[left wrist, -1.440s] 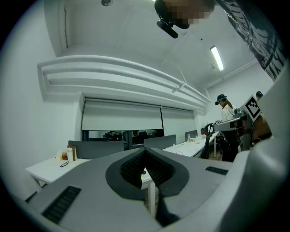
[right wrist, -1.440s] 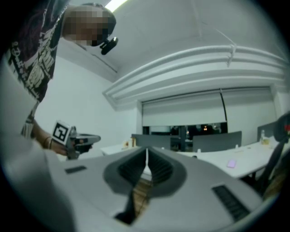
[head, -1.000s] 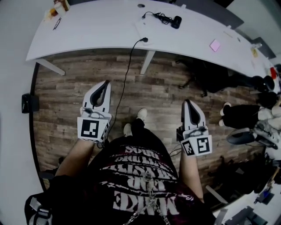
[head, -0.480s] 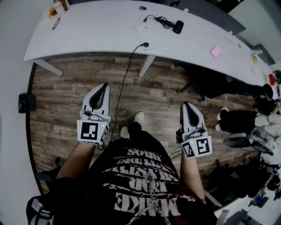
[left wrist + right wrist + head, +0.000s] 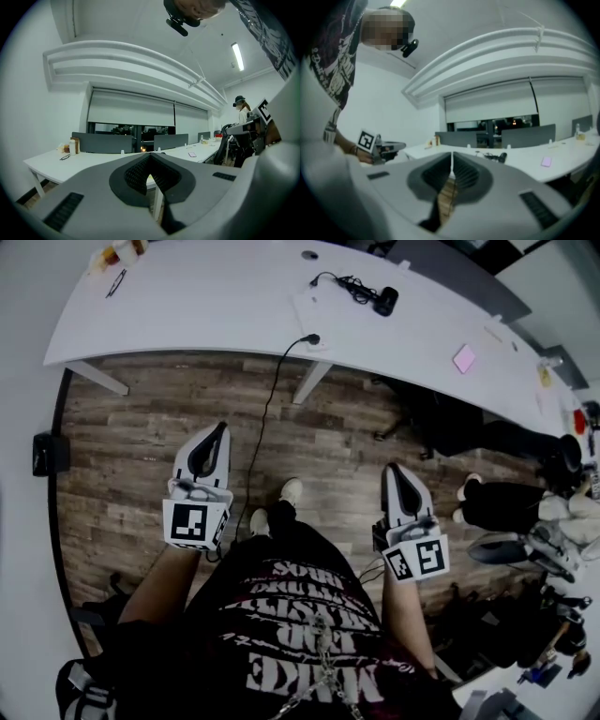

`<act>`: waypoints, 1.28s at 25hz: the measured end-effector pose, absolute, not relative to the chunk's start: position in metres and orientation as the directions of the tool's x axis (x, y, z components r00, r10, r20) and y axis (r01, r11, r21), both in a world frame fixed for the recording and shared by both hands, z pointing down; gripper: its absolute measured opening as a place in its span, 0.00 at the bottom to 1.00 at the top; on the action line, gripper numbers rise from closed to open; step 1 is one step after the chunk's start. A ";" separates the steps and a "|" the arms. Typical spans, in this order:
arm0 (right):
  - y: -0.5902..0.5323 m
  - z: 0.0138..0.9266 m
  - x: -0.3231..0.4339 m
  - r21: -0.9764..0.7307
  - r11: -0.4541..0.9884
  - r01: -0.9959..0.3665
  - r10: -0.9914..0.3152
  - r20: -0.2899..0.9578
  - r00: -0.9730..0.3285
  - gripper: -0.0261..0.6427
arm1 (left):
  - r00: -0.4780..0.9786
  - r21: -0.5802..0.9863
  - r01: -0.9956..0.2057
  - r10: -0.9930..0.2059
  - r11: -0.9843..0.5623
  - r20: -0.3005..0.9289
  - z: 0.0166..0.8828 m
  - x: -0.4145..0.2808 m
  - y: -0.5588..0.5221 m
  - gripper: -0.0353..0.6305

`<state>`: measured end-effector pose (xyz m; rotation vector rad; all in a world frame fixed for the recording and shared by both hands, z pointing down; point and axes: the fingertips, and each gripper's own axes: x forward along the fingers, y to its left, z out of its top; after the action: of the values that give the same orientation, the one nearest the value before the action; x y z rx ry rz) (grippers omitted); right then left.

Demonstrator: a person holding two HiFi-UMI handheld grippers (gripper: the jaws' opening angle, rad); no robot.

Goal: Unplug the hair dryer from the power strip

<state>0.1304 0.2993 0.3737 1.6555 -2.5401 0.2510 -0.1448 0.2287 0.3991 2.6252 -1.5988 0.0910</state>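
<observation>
The black hair dryer (image 5: 384, 300) lies on the white table (image 5: 206, 306) at the far side, its cord coiled beside it. A black plug (image 5: 312, 338) sits near the table's front edge, at the end of what looks like a pale power strip (image 5: 314, 313). Its cable hangs to the floor. My left gripper (image 5: 218, 430) and right gripper (image 5: 393, 471) are held over the wooden floor, well short of the table. Both are shut with nothing in them. The right gripper view shows its jaws (image 5: 452, 157) together and the hair dryer (image 5: 502, 157) far ahead. The left gripper (image 5: 150, 155) points at the table.
A white table leg (image 5: 309, 381) stands ahead between the grippers. A pink note (image 5: 463, 358) lies on the table at right, glasses (image 5: 116, 282) and bottles (image 5: 117, 251) at far left. Office chairs and a person's legs (image 5: 506, 502) crowd the right. A black box (image 5: 45, 453) sits at left.
Both grippers have drifted a little nearer in the head view, still shut and empty. The person's feet have shifted on the floor and the view of the table has moved slightly.
</observation>
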 end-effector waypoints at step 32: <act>0.189 0.348 0.230 -0.157 0.430 -0.889 -0.899 0.018 -0.437 0.09 | 0.390 -0.102 -0.915 -0.921 -0.389 0.011 0.335 -0.073 0.133 0.09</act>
<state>0.2299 0.1887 0.3481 1.6999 -2.7132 0.2299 -0.0735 0.1334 0.3352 2.6846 -1.7765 0.1063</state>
